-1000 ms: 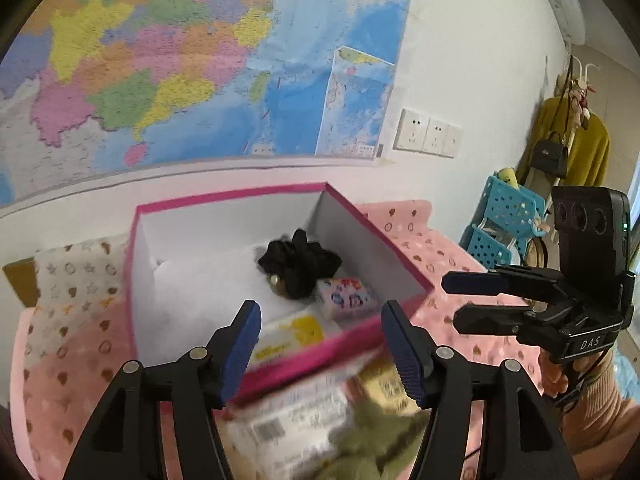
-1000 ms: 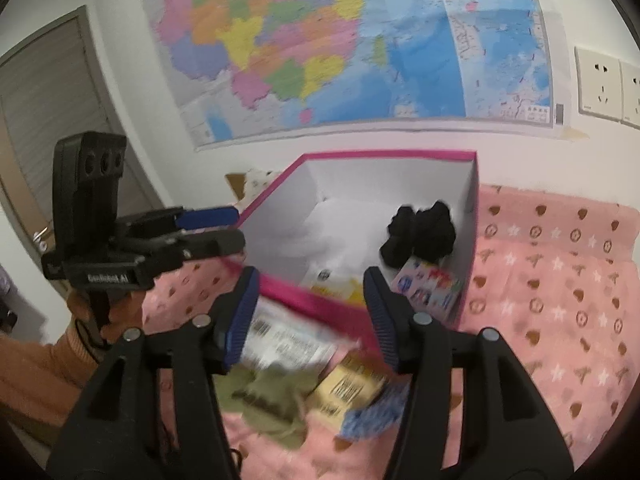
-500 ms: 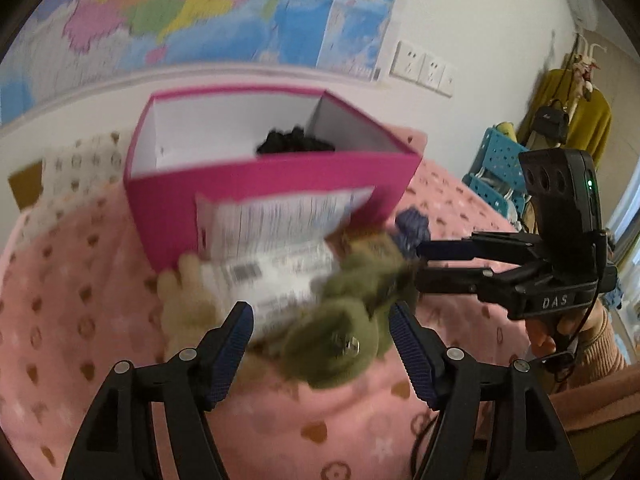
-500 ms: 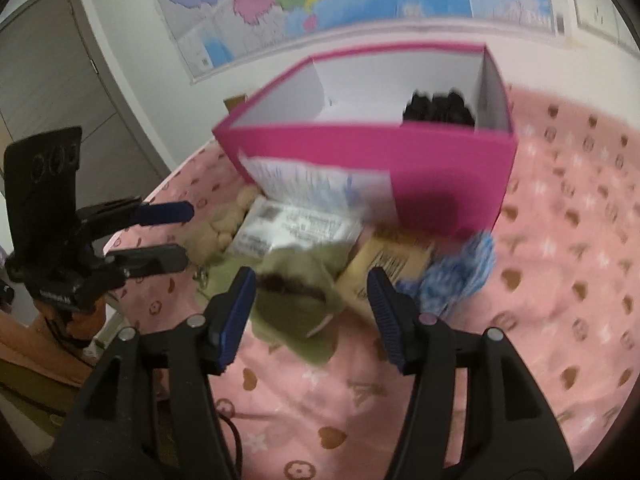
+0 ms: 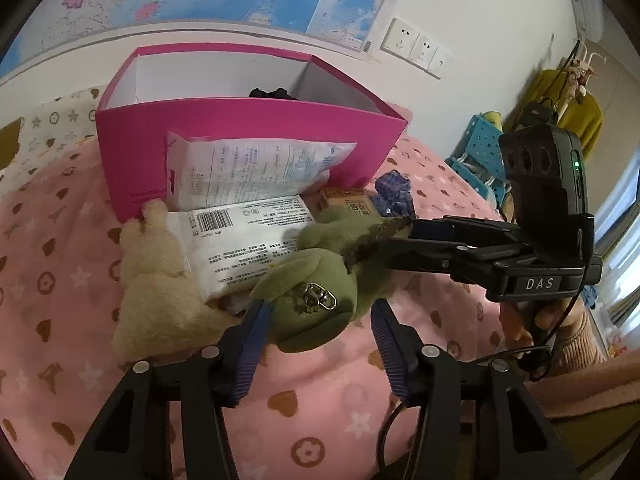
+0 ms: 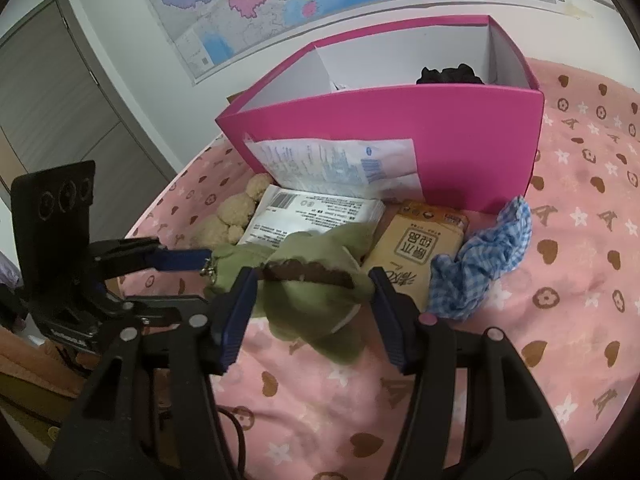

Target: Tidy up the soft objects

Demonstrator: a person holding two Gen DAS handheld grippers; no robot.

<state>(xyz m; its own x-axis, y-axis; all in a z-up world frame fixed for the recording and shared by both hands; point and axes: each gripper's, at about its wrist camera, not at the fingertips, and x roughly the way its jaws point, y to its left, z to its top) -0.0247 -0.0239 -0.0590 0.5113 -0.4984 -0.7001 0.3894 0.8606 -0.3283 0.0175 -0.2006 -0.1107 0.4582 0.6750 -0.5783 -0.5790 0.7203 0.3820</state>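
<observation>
A green plush toy with a metal clip lies on the pink blanket in front of the pink box. My left gripper is open, its jaws on either side of the plush's near end. My right gripper is open around the same green plush from the other side. A beige plush lies to the left. A blue checked cloth lies to the right. A black soft item sits inside the box.
White printed packets and a tan snack pack lie among the toys in front of the box. A map and wall sockets are behind. Blue baskets stand off the bed's right side.
Both grippers dropped from above the box down to the pile in front of it and closed in on the green plush from opposite sides. Both stay open.
</observation>
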